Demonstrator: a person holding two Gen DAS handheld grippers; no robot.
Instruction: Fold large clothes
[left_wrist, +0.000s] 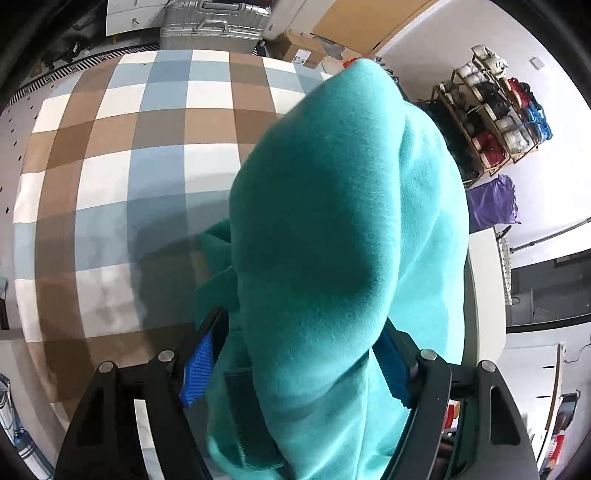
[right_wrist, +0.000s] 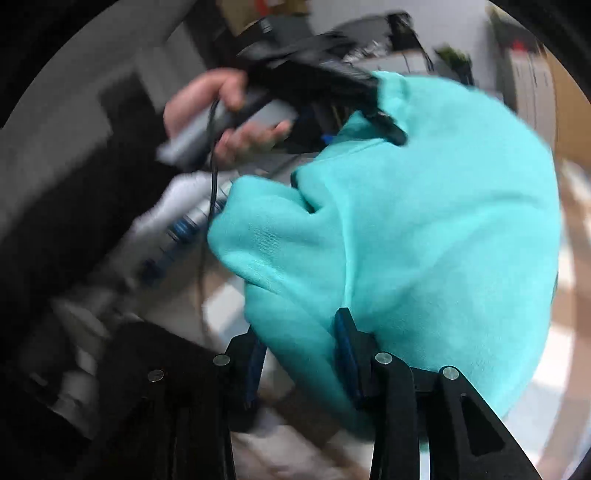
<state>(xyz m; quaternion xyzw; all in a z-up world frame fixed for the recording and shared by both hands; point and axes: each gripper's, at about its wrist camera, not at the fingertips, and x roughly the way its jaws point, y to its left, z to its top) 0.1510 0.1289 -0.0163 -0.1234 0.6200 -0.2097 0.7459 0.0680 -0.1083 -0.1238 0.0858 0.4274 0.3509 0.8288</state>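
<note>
A large teal garment (left_wrist: 332, 240) bulges up between the blue pads (left_wrist: 199, 369) of my left gripper (left_wrist: 301, 325) and hides most of the gap; the jaws stand wide around the thick bundle and the cloth presses on both pads. In the right wrist view the same teal garment (right_wrist: 424, 221) hangs lifted above the surface. My right gripper (right_wrist: 299, 325) is shut on a lower fold of it. At the top of that blurred view a person's hand (right_wrist: 207, 107) holds the left gripper (right_wrist: 384, 122), which bites the garment's upper edge.
A brown, blue and white checked cover (left_wrist: 147, 147) spreads over the table below. Behind it stand a silver suitcase (left_wrist: 210, 22) and cardboard boxes (left_wrist: 306, 48). A shelf of rope spools (left_wrist: 495, 122) and a purple cloth (left_wrist: 491, 203) stand to the right.
</note>
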